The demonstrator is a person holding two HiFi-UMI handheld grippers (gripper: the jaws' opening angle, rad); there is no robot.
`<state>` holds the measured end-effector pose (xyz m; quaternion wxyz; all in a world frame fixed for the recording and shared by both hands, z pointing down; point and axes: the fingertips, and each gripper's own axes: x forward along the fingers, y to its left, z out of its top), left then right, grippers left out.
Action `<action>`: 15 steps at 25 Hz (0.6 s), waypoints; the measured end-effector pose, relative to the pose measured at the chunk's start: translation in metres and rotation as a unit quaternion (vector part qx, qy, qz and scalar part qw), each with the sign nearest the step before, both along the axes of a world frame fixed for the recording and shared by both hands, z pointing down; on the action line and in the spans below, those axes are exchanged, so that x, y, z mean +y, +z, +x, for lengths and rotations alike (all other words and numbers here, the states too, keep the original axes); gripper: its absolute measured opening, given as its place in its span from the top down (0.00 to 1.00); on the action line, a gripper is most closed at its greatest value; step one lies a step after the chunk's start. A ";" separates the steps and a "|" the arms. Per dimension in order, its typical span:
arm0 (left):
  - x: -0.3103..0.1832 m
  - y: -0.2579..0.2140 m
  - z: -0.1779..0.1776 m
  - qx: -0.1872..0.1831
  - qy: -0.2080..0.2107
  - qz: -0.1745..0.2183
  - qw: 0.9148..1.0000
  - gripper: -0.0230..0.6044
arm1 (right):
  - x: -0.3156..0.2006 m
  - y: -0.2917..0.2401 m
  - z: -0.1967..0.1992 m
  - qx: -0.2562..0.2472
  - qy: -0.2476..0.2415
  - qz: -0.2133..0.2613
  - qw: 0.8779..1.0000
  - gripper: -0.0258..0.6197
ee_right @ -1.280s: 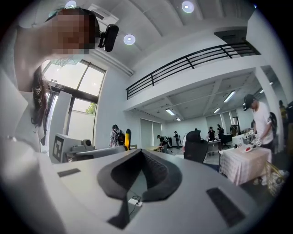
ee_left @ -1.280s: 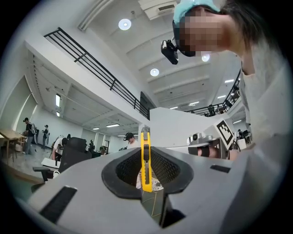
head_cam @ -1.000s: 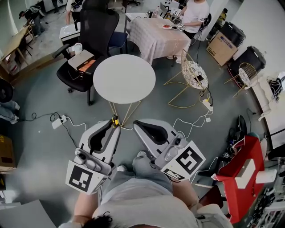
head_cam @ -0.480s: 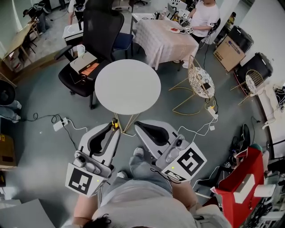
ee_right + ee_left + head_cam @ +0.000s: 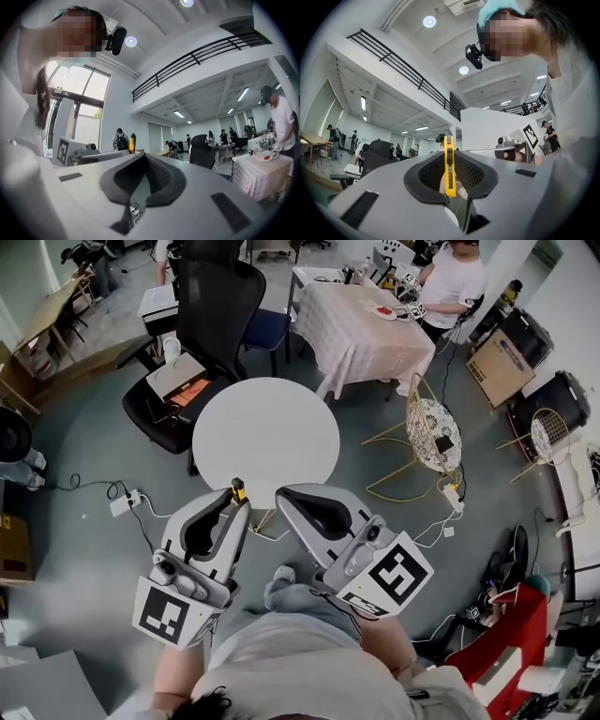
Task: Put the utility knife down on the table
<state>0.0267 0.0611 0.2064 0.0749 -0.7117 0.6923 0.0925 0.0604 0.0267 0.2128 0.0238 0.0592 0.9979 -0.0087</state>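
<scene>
Open office, grey floor. A round white table (image 5: 267,432) stands just ahead of you, with a black office chair (image 5: 211,306) and a cloth-covered table (image 5: 361,324) beyond it. You hold both grippers low at your waist, tips toward the table edge. Your left gripper (image 5: 232,504) pinches the yellow utility knife (image 5: 449,166) upright at its tips, off the table. Your right gripper (image 5: 287,498) has its jaws pressed together on nothing.
</scene>
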 end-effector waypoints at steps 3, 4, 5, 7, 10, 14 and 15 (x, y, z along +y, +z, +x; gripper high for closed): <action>-0.022 0.001 -0.004 0.001 -0.009 -0.001 1.000 0.86 | -0.022 0.001 -0.003 0.000 -0.009 0.000 1.000 0.95; -0.028 0.001 -0.004 0.001 -0.011 0.000 1.000 0.86 | -0.028 0.001 -0.003 0.000 -0.011 0.000 1.000 0.95; -0.034 0.001 -0.004 0.000 -0.013 0.001 1.000 0.86 | -0.033 0.002 -0.003 -0.001 -0.014 0.000 1.000 0.95; -0.044 -0.002 -0.003 -0.002 -0.014 0.005 1.000 0.86 | -0.044 0.002 -0.003 -0.004 -0.016 0.000 1.000 0.95; -0.057 -0.008 -0.003 0.002 -0.003 0.014 1.000 0.86 | -0.054 0.003 -0.007 -0.006 -0.015 -0.004 1.000 0.95; -0.067 0.000 -0.019 -0.002 -0.006 0.000 1.000 0.86 | -0.065 0.005 -0.016 -0.004 -0.007 -0.005 1.000 0.95; -0.070 0.001 -0.023 -0.003 -0.004 -0.001 1.000 0.86 | -0.068 0.005 -0.019 -0.004 -0.002 -0.006 1.000 0.95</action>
